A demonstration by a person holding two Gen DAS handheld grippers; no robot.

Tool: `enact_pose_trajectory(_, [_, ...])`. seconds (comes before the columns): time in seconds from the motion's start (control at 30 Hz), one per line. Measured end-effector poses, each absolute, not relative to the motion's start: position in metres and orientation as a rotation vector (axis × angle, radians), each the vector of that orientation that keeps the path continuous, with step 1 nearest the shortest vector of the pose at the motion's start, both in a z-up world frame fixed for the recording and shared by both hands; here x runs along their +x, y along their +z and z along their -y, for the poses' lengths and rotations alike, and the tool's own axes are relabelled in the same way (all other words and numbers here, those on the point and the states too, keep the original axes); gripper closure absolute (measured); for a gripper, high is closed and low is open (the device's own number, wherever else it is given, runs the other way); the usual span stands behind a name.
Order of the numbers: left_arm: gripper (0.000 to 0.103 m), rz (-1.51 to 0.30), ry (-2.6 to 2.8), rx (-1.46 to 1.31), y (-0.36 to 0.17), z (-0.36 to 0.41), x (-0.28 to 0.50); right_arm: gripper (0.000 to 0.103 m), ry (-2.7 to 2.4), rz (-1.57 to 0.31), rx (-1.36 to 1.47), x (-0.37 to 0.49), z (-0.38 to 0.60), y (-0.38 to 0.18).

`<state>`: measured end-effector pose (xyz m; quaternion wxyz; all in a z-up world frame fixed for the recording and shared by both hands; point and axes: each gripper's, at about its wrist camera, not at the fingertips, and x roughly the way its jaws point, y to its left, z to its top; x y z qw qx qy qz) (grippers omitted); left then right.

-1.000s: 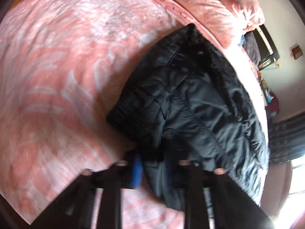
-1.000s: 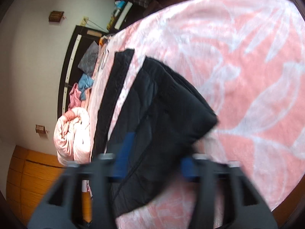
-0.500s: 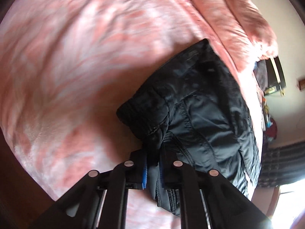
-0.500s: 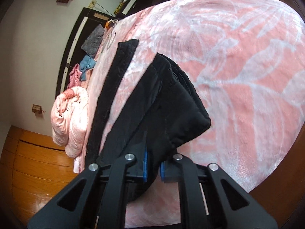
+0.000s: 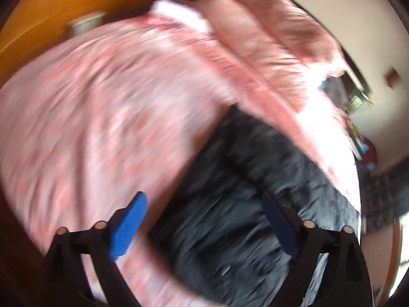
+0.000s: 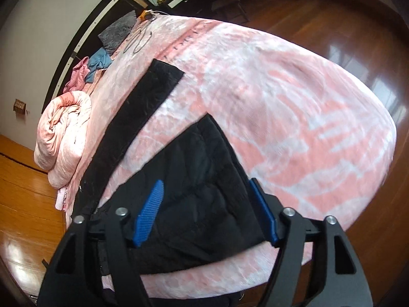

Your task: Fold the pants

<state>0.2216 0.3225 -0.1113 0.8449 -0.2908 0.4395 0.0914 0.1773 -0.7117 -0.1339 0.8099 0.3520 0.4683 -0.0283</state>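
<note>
I tilt both tongs downward, my left tongs [image 5: 202, 220] and right tongs [image 6: 204, 212] opening empty above the black quilted pants [image 6: 194, 179], folded on the pink bed [image 6: 294, 117].

The pants [image 6: 194, 179] were black, the bedspread [image 6: 294, 107] pink with white leaf-like marks, the rolled quilt [image 6: 62, 133] pale pink, the floor [image 6: 345, 20] reddish-brown

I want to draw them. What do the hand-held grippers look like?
Each hand-held gripper, left and right, has two black angular plastic fingers with silver round bolts and bright blue ribbed pads on the inner faces. No cables, markings or sleeves show.
</note>
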Motion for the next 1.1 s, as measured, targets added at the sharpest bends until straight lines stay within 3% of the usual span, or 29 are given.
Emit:
enact_pose_trajectory(0.13, [0.004,-0.960,0.071,-0.571,-0.109,-0.320,0.316,0.011,0.033,-1.028,0.690,0.267,0.689,-0.114])
enact_pose_trajectory(0.3, [0.004,-1.097,-0.011,-0.550,-0.159,-0.312,0.416,0.010,0.113,-1.073,0.681,0.380,0.662,-0.119])
enact_pose_trajectory(0.47, [0.004,-1.217,0.005,-0.463,-0.211,-0.308,0.459,0.010,0.125,-1.105,0.650,0.468,0.657,-0.139])
enact_pose_trajectory(0.6, [0.006,-1.238,-0.032,-0.448,-0.222,-0.314,0.471,0.010,0.121,-1.120,0.614,0.514,0.661,-0.154])
enact_pose_trajectory(0.67, [0.024,-1.234,-0.064,-0.496,-0.223,-0.315,0.473,0.010,0.121,-1.132,0.585,0.533,0.665,-0.161])
enact_pose_trajectory(0.7, [0.041,-1.243,-0.080,-0.506,-0.225,-0.315,0.474,0.010,0.117,-1.134,0.577,0.538,0.667,-0.164])
enact_pose_trajectory(0.73, [0.042,-1.240,-0.074,-0.473,-0.223,-0.309,0.474,0.010,0.110,-1.137,0.566,0.547,0.671,-0.167])
enact_pose_trajectory(0.8, [0.054,-1.242,-0.064,-0.435,-0.223,-0.307,0.473,0.010,0.078,-1.151,0.533,0.563,0.680,-0.174])
enact_pose_trajectory(0.9, [0.059,-1.229,-0.064,-0.478,-0.227,-0.316,0.471,0.010,0.057,-1.153,0.524,0.579,0.693,-0.185])
enact_pose_trajectory(1.1, [0.059,-1.202,-0.054,-0.495,-0.234,-0.319,0.469,0.010,0.065,-1.183,0.460,0.611,0.693,-0.216])
